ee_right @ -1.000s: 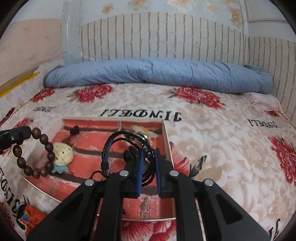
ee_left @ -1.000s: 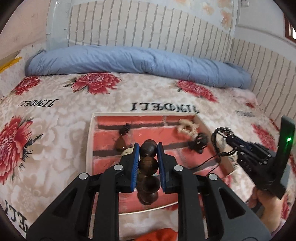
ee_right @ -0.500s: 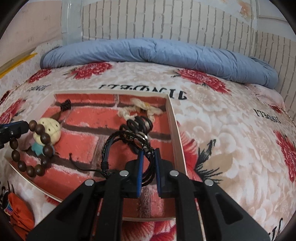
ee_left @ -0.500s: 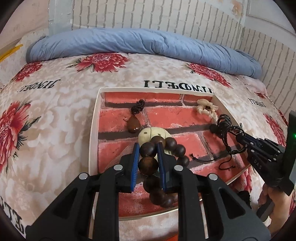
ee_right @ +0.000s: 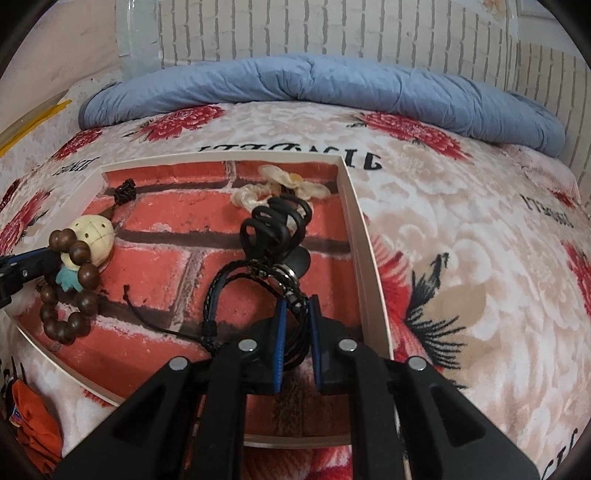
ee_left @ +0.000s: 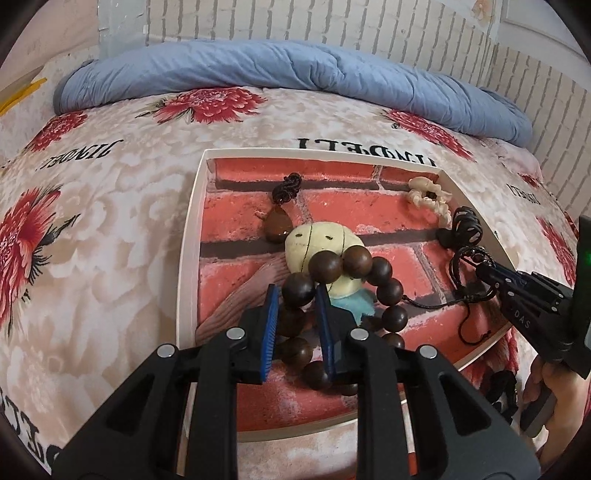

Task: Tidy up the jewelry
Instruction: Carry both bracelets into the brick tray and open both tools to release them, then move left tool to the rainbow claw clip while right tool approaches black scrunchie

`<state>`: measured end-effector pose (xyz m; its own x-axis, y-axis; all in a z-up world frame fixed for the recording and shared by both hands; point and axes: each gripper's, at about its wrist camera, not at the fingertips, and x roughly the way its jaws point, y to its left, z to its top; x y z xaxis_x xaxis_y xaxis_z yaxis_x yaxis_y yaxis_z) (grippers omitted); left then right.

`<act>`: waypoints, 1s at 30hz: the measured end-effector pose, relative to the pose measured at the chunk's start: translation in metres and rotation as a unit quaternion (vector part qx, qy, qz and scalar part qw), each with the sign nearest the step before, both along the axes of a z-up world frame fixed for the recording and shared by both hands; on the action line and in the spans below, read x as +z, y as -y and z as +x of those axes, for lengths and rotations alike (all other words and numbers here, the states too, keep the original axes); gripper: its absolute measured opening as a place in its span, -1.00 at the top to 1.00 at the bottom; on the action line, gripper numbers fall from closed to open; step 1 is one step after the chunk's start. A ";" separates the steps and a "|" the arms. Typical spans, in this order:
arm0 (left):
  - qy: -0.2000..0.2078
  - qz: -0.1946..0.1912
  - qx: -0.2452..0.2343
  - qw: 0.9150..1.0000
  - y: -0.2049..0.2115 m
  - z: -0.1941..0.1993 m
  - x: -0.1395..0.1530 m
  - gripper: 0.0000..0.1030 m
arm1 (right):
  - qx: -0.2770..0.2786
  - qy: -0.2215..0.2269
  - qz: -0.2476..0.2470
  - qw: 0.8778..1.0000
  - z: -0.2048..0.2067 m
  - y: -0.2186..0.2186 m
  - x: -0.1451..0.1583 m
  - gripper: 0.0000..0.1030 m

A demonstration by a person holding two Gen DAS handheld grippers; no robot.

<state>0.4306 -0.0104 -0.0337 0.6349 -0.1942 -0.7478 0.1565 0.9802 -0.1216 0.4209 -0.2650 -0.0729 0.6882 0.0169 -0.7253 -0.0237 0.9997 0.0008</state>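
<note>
Broadly, the scene is filled by a bed spread with a cream blanket printed with red flowers and black lettering; a rolled blue quilt is laid along its far edge against a white brick-patterned wall. On the blanket a shallow white-rimmed tray with a red brick-printed floor is set.

Inside the tray, at the far side, a brown teardrop pendant on a knotted dark cord is seen at the left, and a cream shell-like bracelet at the right. Just in front of that, a coiled black band is lying.

The left tool is clenched on a dark wooden bead bracelet, one bead being pinched between the blue pads. The rest of the loop is draped over a cream round charm with a pale blue tuft, on the tray floor left of centre.

The right tool is clenched on a black braided cord bracelet over the tray's right half, a thin cord tail trailing onto the floor.

Only in the left view is a hand shown, beneath the right tool's body. Only in the right view is an orange cloth caught at the lower left, off the tray.
</note>
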 end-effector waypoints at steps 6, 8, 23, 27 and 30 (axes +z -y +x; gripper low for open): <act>-0.011 0.002 0.000 1.000 0.001 0.002 -0.004 0.50 | 0.000 -0.004 -0.001 1.000 0.002 0.001 -0.003 0.76; -0.011 0.003 -0.001 1.000 0.002 0.001 -0.004 0.49 | 0.001 -0.003 -0.002 1.000 0.001 0.001 -0.003 0.75; 0.063 -0.019 0.008 0.998 -0.011 -0.024 0.038 -0.73 | -0.007 0.103 -0.001 0.995 -0.036 0.004 0.052 -0.32; 0.092 -0.033 0.018 0.995 -0.020 -0.034 0.055 -0.90 | -0.009 0.136 0.010 0.991 -0.048 0.005 0.066 -0.58; 0.094 -0.041 0.026 0.994 -0.026 -0.036 0.061 -0.90 | -0.010 0.152 0.006 0.988 -0.055 0.002 0.072 -0.68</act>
<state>0.3944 0.0156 0.0273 0.7725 -0.2121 -0.5986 0.1330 0.9757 -0.1740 0.3663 -0.2671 -0.0007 0.8749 0.0073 -0.4843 -0.0040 1.0000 0.0078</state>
